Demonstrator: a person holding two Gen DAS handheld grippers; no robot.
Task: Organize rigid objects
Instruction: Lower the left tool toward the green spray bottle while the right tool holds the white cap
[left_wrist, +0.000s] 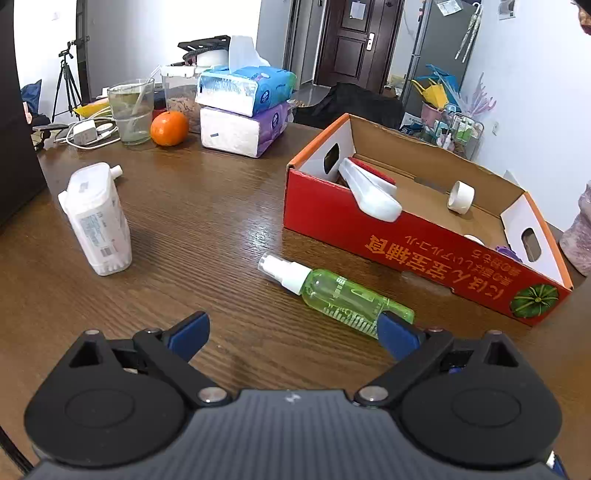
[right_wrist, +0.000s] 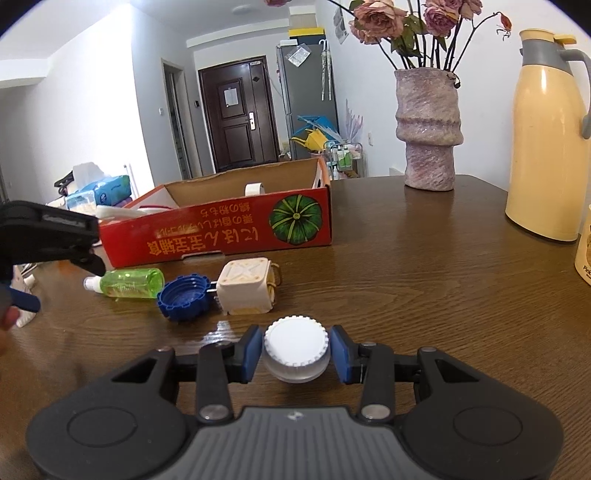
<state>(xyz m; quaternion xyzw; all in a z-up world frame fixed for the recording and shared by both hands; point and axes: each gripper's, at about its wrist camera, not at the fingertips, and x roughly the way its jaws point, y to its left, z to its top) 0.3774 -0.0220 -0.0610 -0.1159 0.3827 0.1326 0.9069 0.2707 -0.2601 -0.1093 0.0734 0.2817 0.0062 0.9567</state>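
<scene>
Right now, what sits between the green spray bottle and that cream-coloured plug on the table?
A blue ridged cap lies between the green spray bottle and the cream plug; the right wrist view shows it.

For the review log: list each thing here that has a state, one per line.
Left claw: open, empty.
Right claw: shut on white-capped jar.
Green spray bottle: lying on its side, cap on.
Cardboard box: open-topped, partly filled.
Blue cap: loose on the table, hollow side showing.
Glass: upright.

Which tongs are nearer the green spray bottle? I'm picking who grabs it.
Left. The left tongs hover open beside the green spray bottle; the right tongs sit farther back, clamping a white cap.
</scene>
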